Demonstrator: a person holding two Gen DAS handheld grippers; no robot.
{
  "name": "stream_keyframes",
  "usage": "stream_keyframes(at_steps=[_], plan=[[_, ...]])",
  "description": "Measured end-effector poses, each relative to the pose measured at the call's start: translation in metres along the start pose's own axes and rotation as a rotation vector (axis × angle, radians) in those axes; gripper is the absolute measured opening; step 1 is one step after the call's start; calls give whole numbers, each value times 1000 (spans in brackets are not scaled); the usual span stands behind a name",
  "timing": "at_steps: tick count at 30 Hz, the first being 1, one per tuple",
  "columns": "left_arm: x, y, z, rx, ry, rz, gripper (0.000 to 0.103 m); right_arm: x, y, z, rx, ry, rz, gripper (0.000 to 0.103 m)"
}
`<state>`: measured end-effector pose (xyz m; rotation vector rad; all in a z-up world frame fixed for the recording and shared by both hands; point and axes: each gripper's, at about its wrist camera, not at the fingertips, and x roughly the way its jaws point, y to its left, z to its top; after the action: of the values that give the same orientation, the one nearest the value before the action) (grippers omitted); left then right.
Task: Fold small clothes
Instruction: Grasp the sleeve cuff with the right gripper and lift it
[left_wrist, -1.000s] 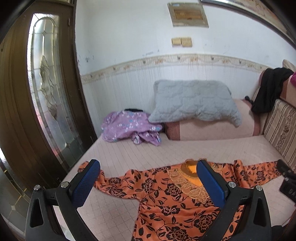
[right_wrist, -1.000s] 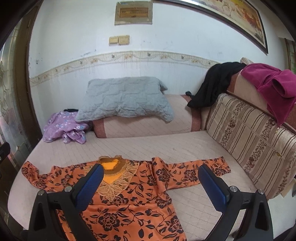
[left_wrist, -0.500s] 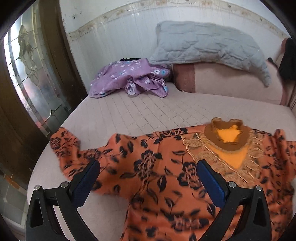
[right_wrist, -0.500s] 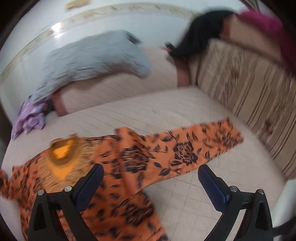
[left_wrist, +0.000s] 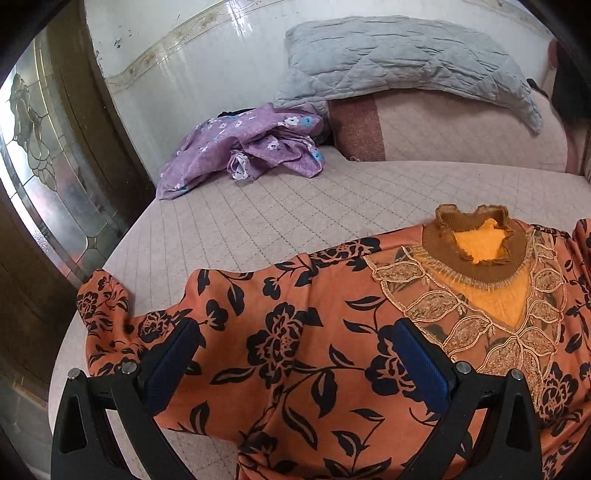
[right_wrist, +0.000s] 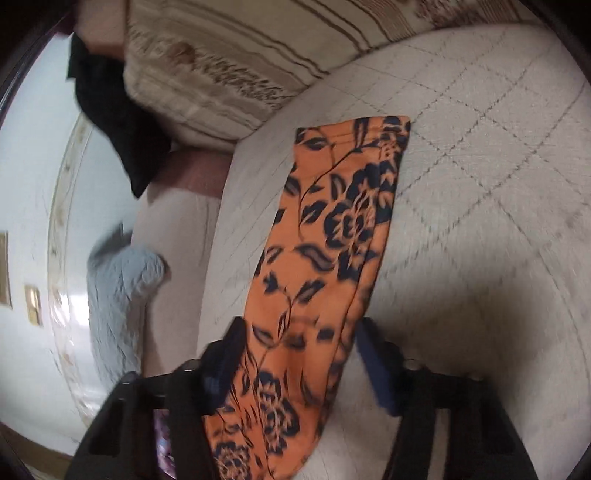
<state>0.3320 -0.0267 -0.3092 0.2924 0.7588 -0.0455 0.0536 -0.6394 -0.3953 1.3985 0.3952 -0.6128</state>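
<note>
The quilted bed cover (left_wrist: 258, 206) stretches ahead of me, the orange floral top (left_wrist: 295, 350) spread flat on it. My left gripper (left_wrist: 295, 369) has dropped close, jaws wide apart, the shoulder and left sleeve lying between them, unpinched. My right gripper (right_wrist: 299, 365) has rolled and swooped onto the right sleeve (right_wrist: 332, 229); its jaws have just been closing, cloth between them, not visibly clamped. Sleeve folds come next, I judge.

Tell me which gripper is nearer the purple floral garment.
Left. The left gripper hovers over the orange floral top's shoulder, with the purple floral garment ahead at the mattress's far corner. The right gripper straddles the top's opposite sleeve, its jaws just closing.
</note>
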Motion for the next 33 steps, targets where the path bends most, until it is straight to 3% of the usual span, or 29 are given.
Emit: stream_keyframes(at_steps=[5,11,18,24,28,33], plan=[[4,-7,-2,34,-6,9,103,16,1,14,-6,0,-23,46],[7,-17,-7,67,0,4,103,44,-6,38,-4,-20,-16,12],[3,-12,-4,54,-10,2,103,32,29,22,-144,-78,63,8],[-5,5,2,13,-20,-3,103,2,101,-48,-364,-20,226,8],[-9,25,7,-34,-19,8,103,-8,156,-128,-560,67,314,8],[-8,61,9,-105,2,47,103,13,190,-228,-682,199,330,8]])
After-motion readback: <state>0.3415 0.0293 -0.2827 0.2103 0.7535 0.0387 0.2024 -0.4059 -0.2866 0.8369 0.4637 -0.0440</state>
